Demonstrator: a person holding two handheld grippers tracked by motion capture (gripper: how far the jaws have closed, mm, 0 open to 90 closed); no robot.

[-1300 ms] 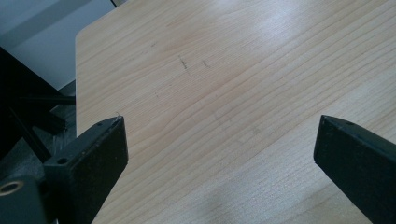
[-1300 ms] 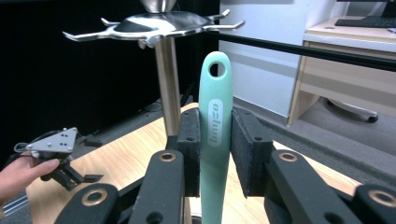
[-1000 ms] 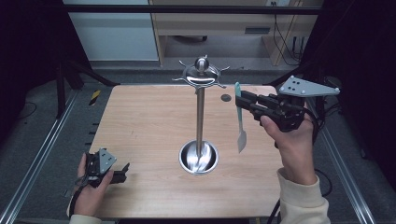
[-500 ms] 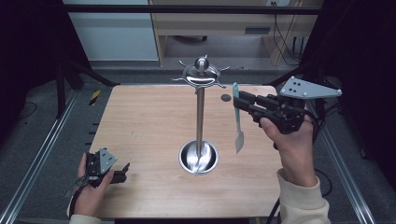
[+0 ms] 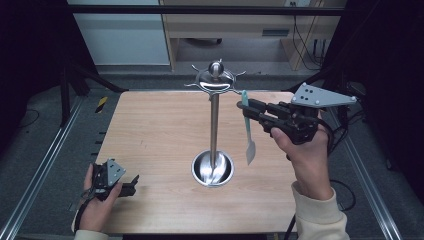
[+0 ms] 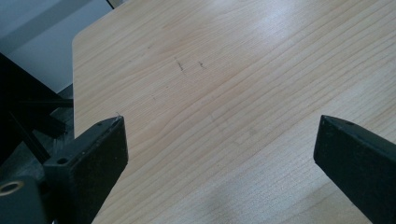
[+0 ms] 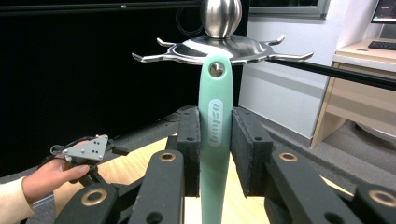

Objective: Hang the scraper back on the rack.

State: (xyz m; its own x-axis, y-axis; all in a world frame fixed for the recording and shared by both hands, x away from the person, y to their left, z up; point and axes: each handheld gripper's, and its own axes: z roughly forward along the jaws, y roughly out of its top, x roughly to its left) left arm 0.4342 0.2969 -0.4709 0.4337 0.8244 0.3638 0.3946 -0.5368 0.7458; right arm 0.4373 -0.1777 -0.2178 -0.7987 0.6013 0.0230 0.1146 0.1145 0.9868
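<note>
The mint-green spatula [image 7: 215, 140] hangs upright, its handle hole just before the steel hook stand [image 5: 214, 125].

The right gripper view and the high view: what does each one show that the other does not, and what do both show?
Right gripper view alone: the hanging hole in the mint handle and its printed oval label.

High view alone: the stand's round base, the utensil's pale blade hanging down, and the wooden table.

Both: the right tongs shut on the handle, near the stand's hook ring, and the left tongs far off.

Mint spatula handle [image 7: 215, 140] carries an unreadable logo.
</note>
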